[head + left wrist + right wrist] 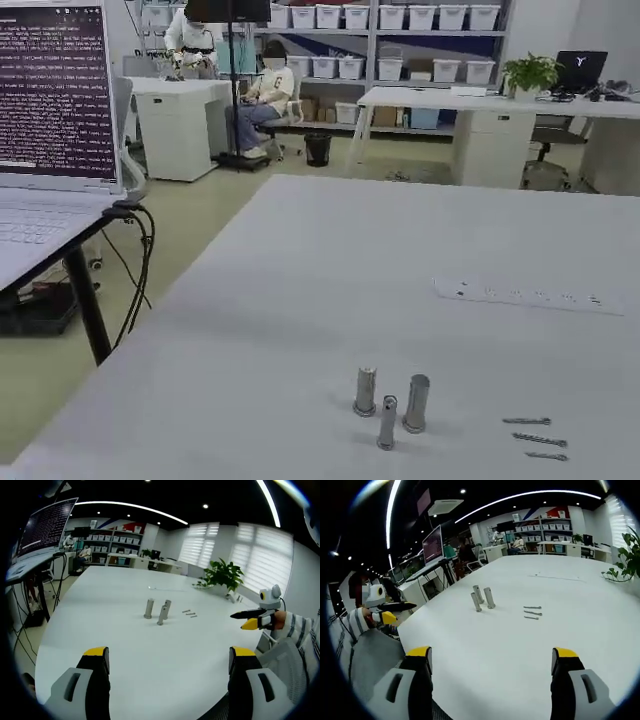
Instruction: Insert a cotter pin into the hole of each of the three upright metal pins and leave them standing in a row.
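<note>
Three metal pins (388, 405) are recorded upright in a close cluster on the white table (300, 260). Three cotter pins (535, 438) lie flat near them, to the right. The left gripper (168, 655) and right gripper (490, 655) are both spread wide, empty, well back from the work. One cotter pin is best taken by its head end — legs left free — while a metal pin is steadied, hole faced toward the approach.
</note>
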A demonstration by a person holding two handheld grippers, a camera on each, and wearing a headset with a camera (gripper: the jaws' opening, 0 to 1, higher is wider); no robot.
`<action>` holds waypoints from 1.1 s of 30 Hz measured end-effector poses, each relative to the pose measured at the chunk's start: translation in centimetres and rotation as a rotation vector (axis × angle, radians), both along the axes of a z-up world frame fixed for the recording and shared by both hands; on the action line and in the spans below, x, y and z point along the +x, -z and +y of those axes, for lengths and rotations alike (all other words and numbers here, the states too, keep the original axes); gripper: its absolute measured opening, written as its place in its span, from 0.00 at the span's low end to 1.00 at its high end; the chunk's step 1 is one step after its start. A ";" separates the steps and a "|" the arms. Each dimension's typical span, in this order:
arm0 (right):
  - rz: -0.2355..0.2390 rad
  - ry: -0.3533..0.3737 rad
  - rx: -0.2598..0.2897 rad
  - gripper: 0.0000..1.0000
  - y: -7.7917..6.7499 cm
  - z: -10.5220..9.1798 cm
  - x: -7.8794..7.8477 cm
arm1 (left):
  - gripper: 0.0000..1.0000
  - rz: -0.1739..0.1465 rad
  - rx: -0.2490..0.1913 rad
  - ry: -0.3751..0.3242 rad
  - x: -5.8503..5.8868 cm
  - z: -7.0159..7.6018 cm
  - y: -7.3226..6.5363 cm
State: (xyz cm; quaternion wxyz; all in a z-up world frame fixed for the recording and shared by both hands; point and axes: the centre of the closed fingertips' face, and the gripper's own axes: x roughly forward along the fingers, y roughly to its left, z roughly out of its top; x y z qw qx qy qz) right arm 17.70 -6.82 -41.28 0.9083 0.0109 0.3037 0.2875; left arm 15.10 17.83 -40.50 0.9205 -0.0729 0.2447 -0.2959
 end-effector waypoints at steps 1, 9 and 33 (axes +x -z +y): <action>0.006 0.002 0.011 0.97 -0.1 0.1 0.0 | 0.99 0.009 0.001 0.007 -0.1 0.0 0.1; 0.002 0.043 0.080 0.97 -0.9 -0.1 0.1 | 0.99 0.010 0.010 0.015 0.0 0.2 -0.1; 0.014 0.041 0.037 0.96 -1.0 -0.7 -0.1 | 0.99 0.029 0.009 0.036 -0.2 -0.2 0.0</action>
